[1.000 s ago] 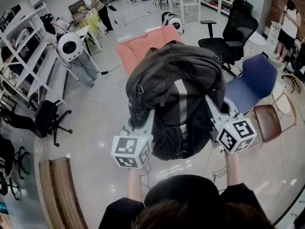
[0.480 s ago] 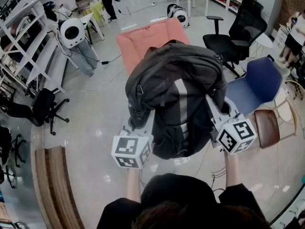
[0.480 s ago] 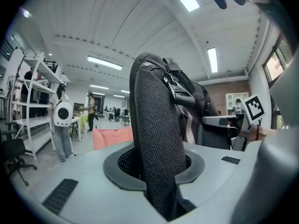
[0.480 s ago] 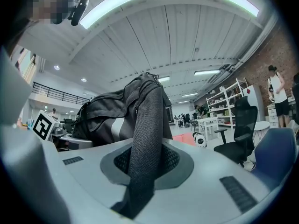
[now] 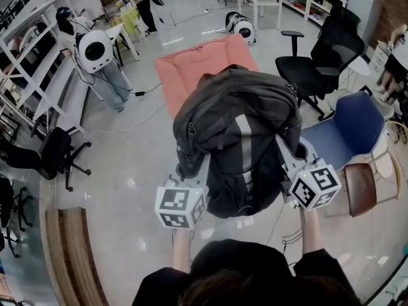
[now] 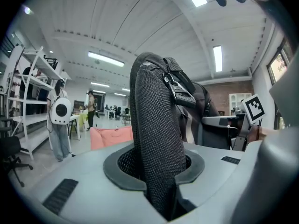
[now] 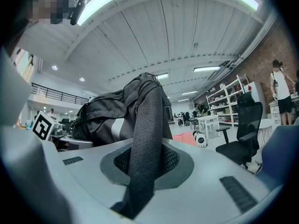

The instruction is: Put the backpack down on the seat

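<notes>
Left gripper's (image 5: 191, 166) jaws pinch one black mesh strap (image 6: 154, 125) of the dark grey fabric backpack (image 5: 236, 113). Right gripper's (image 5: 288, 155) jaws pinch the other strap (image 7: 145, 139).

The straps (image 6: 156, 139) between your jaws are black mesh; the backpack (image 5: 217, 107) is dark grey with one pale stripe. Beyond your jaws the seat (image 5: 191, 69) is salmon pink, the chair (image 5: 347, 123) to their right blue.

Dark backpack (image 5: 236, 139) hides near end of pink seat (image 5: 191, 69) and part of blue chair (image 5: 347, 123); wooden bench (image 5: 80, 260) cut off at bottom edge.
</notes>
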Demonstrator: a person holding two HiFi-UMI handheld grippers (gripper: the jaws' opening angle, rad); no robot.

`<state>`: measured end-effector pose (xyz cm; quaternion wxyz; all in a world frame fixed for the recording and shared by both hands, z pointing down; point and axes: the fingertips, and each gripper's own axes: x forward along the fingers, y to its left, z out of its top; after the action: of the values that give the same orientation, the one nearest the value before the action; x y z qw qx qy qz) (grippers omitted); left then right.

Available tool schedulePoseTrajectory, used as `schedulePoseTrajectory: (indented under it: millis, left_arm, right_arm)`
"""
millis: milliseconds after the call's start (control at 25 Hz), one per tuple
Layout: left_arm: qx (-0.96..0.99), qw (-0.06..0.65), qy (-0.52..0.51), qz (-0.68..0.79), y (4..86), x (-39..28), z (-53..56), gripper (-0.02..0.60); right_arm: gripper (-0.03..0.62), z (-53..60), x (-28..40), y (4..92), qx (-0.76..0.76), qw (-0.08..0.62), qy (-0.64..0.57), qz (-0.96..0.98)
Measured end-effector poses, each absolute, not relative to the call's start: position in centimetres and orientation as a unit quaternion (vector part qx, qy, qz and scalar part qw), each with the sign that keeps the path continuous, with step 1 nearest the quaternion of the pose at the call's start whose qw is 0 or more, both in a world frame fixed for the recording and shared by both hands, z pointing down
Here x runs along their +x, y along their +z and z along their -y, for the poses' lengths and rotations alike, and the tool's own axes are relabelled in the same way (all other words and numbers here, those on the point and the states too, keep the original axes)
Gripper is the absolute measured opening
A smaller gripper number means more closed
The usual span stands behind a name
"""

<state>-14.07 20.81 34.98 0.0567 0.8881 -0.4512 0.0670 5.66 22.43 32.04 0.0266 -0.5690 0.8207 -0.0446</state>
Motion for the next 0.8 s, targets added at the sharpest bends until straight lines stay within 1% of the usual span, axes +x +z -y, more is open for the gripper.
schedulePoseTrajectory:
  millis: [360,800]
  left_arm:
    - [0.894,0.06,0.058,0.439,33.8,-13.6,-10.3,0.12]
    - [0.898,0.055,0.068,0.431,34.3,-12.0,-1.6,0.12]
  right_arm:
    - [0.058,-12.3,6.0,30.5,-0.579,0.027,-0.038,-0.814]
    - [0.057,-4.0,7.7,31.4,-0.588,0.034,-0.05,-0.806]
